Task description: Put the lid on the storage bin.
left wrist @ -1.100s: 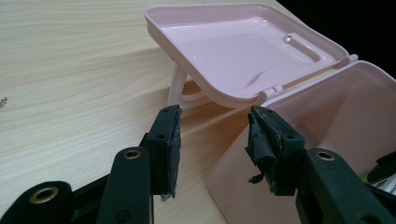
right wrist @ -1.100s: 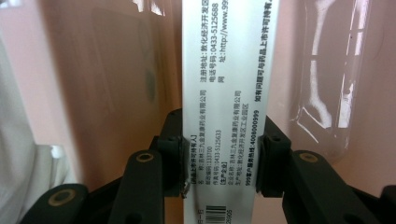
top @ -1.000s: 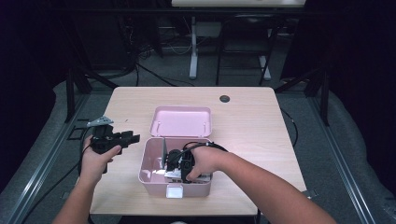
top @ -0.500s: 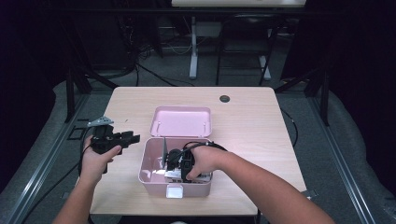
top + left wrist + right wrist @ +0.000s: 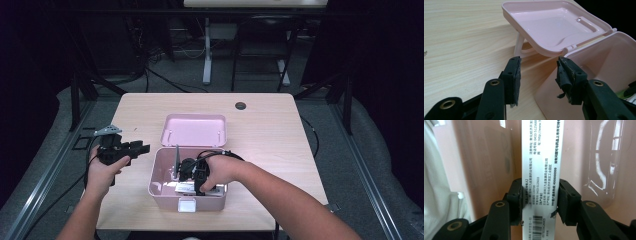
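A pink plastic box (image 5: 159, 170) stands open near the table's front edge, its hinged lid (image 5: 195, 131) lying back behind it. My right gripper (image 5: 182, 172) reaches down inside the box. In the right gripper view its jaws (image 5: 540, 200) sit on either side of a narrow white carton (image 5: 541, 157) with printed text and a barcode, pads against its edges. My left gripper (image 5: 142, 147) hovers over the table left of the box, open with nothing between its fingers. In the left gripper view it (image 5: 539, 75) points at the box wall (image 5: 599, 62) and the lid (image 5: 554, 27).
Something white and soft (image 5: 439, 182) lies in the box beside the carton. A thin dark upright piece (image 5: 176, 157) stands at the box's back wall. A dark round grommet (image 5: 240, 105) sits near the table's far edge. Bare wood (image 5: 461, 37) spreads left of the box.
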The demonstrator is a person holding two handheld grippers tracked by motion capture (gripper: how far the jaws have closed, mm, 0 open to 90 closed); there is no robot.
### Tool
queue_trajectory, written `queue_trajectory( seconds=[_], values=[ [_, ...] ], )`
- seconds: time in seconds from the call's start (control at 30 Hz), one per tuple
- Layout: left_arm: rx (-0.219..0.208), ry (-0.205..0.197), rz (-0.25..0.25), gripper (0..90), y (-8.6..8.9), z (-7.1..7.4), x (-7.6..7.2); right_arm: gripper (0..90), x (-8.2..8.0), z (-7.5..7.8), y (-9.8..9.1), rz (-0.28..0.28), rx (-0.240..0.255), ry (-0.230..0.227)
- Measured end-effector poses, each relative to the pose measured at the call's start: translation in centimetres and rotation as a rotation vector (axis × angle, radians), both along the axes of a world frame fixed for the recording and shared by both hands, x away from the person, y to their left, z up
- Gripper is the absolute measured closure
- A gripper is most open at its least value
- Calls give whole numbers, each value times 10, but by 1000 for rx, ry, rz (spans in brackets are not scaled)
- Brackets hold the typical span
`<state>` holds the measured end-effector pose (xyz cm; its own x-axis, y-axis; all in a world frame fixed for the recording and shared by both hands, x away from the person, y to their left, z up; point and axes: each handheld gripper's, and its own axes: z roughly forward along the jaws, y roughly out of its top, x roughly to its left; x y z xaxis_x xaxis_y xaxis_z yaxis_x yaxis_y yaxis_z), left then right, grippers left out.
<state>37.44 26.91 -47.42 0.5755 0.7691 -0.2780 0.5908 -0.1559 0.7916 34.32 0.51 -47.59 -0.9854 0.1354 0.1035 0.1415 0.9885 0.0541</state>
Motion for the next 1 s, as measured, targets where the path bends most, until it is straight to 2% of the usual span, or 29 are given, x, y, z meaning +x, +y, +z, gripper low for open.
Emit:
queue_trajectory(
  seconds=[0.27, 0.67, 1.0],
  values=[
    [6, 7, -2, 540, 1, 0, 0, 612, -4, 1, -1, 23, 7, -19],
    [4, 4, 0, 539, 0, -1, 1, 612, -4, 1, 1, 83, 8, -2],
    [3, 4, 1, 539, 0, -1, 1, 586, -3, 4, 1, 28, -7, 9]
  ],
)
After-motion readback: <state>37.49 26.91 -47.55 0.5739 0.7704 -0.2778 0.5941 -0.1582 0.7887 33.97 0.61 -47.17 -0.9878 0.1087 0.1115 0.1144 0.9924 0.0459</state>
